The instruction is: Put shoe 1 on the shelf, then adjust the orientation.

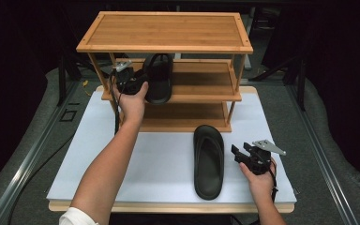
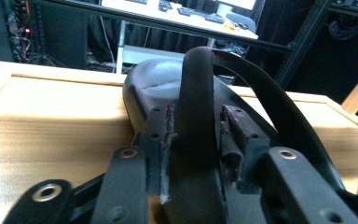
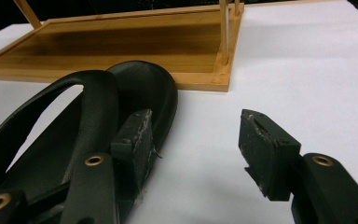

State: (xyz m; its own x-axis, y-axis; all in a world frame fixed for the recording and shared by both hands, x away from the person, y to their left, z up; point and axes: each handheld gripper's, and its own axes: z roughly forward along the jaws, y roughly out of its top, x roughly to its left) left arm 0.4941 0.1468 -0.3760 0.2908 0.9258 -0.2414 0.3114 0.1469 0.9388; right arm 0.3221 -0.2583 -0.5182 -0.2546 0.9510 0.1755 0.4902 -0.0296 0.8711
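Right gripper (image 1: 242, 152) spread wide beside the sandal on the table (image 1: 208, 161).
Left gripper (image 2: 196, 140) pinches the other sandal's strap (image 2: 195, 107) on the rack's middle shelf (image 1: 201, 79); light, rubbery, probably bendy — strap's the handle.

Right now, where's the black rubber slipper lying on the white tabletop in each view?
High view: black rubber slipper on the tabletop, lower centre, beside the right claw.
Left gripper view: this slipper is absent; the one clamped there is the other slipper.
Right gripper view: left side, beside the claw's left jaw.
Shared landmark: bamboo shoe rack.
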